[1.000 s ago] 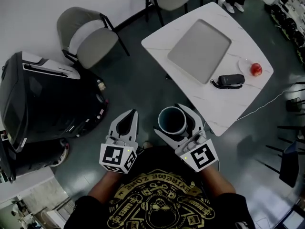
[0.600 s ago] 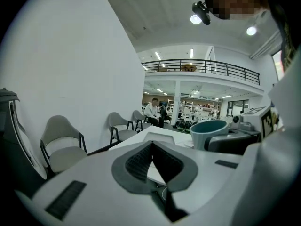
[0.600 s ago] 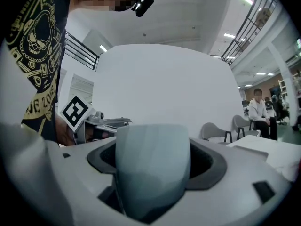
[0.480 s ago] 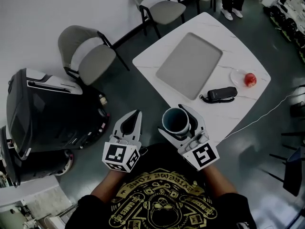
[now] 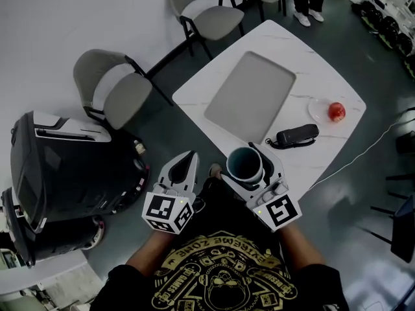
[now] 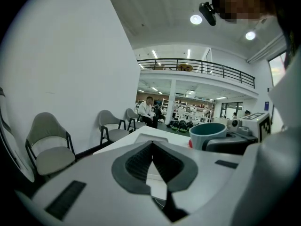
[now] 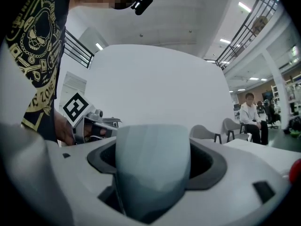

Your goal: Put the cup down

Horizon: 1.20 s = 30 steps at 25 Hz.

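Cup: clamped upright in right gripper, held by table's near edge.
Left gripper: jaws together, empty.
Remaining: set down, release.

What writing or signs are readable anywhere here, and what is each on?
"EXTREME ZONE", roughly: gold print on the black T-shirt.
Smaller shirt lettering: too blurred to read.
Square patterns, no words: left marker cube, right marker cube.
No print shows on the cup.

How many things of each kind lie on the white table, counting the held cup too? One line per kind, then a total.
Tray: 1
Pouch: 1
Apple: 1
Plate: 1
Cup: 1
Total: 5
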### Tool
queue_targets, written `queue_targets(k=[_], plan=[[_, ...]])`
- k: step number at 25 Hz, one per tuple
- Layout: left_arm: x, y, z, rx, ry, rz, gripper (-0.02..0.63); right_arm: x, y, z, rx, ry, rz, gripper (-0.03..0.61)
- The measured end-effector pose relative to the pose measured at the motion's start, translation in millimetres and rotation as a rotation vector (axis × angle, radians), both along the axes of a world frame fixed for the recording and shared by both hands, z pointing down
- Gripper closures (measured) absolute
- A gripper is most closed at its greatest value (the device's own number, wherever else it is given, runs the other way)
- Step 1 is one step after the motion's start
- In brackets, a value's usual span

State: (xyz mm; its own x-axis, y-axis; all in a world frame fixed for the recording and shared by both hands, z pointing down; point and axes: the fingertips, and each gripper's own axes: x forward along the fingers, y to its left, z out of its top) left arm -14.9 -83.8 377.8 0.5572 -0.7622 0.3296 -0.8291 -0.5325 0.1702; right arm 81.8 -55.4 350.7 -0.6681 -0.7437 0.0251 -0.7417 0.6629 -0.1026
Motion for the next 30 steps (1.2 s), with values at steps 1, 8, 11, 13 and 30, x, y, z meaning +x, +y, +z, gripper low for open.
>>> queue_targets(k=[1, 8, 11, 13, 30], plan=[[3, -3, 3, -0.008, 0.000, 0.013, 0.604, 1, -3, 2, -0.001, 0.005, 0.007, 0.198], [30, -44, 29, -0.086, 0.020, 0.167, 0.604, 8, -40, 23, -0.033, 0.065, 0.069, 0.198], [40, -68, 34, -0.102, 0.014, 0.227, 0.604, 13, -60, 28, -0.058, 0.063, 0.110, 0.198], [45, -85, 38, -0.112, 0.013, 0.254, 0.604, 18, -75, 32, -0.073, 0.063, 0.139, 0.198], [68, -170, 93, -0.219, -0.021, 0.412, 0.604, 25, -160, 88, -0.178, 0.122, 0.221, 0.198]])
